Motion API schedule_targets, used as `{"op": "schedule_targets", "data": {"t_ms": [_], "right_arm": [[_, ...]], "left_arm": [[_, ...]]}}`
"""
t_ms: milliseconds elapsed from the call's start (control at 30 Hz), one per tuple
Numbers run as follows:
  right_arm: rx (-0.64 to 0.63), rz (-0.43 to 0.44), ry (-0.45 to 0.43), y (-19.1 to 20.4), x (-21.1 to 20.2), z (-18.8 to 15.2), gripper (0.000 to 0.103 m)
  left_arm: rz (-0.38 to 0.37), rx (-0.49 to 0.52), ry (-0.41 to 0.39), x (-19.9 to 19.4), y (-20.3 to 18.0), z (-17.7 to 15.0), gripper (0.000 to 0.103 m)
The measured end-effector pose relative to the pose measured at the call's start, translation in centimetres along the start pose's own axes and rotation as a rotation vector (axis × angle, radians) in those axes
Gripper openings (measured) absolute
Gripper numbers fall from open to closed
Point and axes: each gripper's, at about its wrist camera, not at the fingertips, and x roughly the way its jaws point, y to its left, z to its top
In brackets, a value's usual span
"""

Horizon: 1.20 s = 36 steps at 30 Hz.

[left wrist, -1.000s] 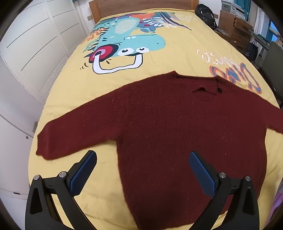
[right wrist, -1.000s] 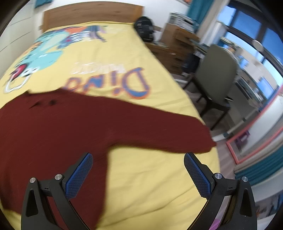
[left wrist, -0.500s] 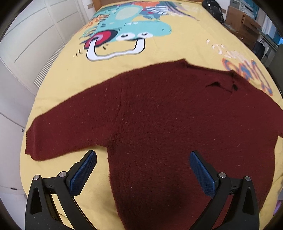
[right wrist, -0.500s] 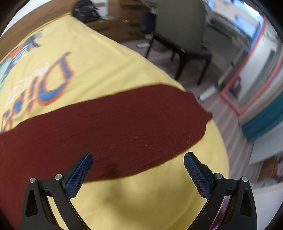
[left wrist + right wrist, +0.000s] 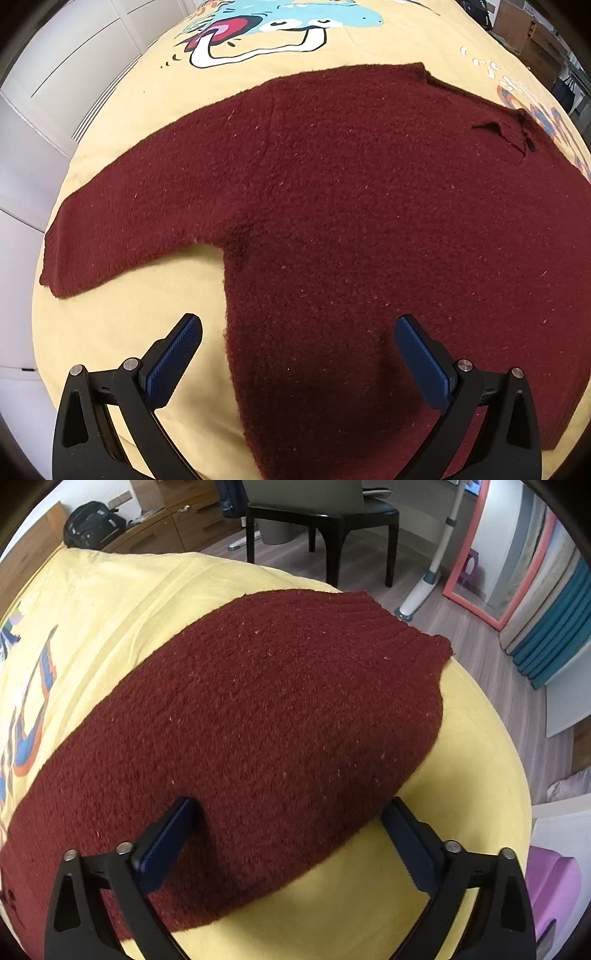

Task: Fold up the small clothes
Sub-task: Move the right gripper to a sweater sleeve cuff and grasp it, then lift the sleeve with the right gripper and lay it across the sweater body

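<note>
Where fuzzy maroon sweater (image 5: 351, 206) spreads, yellow bedsheet (image 5: 122, 325) underlies.

The sweater (image 5: 369, 221) is dark maroon with pale flecks and a ribbed cuff (image 5: 399, 624). Under it the bedspread (image 5: 122, 332) is yellow, printed with a teal dinosaur (image 5: 295, 18) and orange-and-blue lettering (image 5: 29, 716). Both grippers' fingers (image 5: 173, 354) carry blue textured pads on black frames.
</note>
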Motion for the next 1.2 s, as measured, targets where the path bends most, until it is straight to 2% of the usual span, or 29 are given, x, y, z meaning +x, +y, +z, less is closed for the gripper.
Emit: {"op": "schedule_targets", "data": {"t_ms": [33,67,100,167,200,300,467,600,767,967,1200], "right_arm": [[-0.004,0.002,0.004,0.2,0.1,0.3,0.087],[-0.006,0.002,0.009,0.4,0.0,0.6,0.073],[-0.004,0.009,0.01,0.6,-0.1,0.8,0.064],[-0.001,0.024,0.011,0.9,-0.6,1.5,0.021],[-0.008,0.03,0.014,0.9,-0.6,1.9,0.016],[-0.067,0.017,-0.019,2.2,-2.0,1.8,0.013],[-0.174,0.058,-0.106,5.1,-6.0,0.8,0.012],[-0.274,0.135,-0.187,7.9,-11.1,-0.7,0.012],[-0.422,0.238,-0.268,14.2,-17.9,-3.7,0.012],[-0.538,0.345,-0.305,21.0,-22.5,-7.1,0.012],[-0.644,0.488,-0.271,30.3,-24.4,-12.6,0.012]], "left_arm": [[0.0,-0.002,0.003,0.1,0.1,0.0,0.102],[-0.001,-0.006,0.006,0.2,0.2,-0.1,0.102],[-0.002,-0.009,0.007,0.2,0.4,-0.1,0.102],[-0.009,-0.013,0.004,0.2,0.6,-0.2,0.102],[-0.016,-0.012,0.0,0.1,0.6,-0.2,0.102],[-0.024,-0.005,-0.005,0.0,0.8,-0.2,0.102],[-0.024,-0.009,-0.017,-0.3,1.9,-0.7,0.102],[-0.011,-0.029,-0.015,-1.2,2.7,-1.3,0.102],[-0.02,-0.024,-0.039,-2.2,3.8,-0.9,0.102],[-0.015,-0.028,-0.041,-3.7,4.3,-1.8,0.102],[-0.033,-0.021,-0.071,-4.8,5.7,-1.5,0.102]]}}
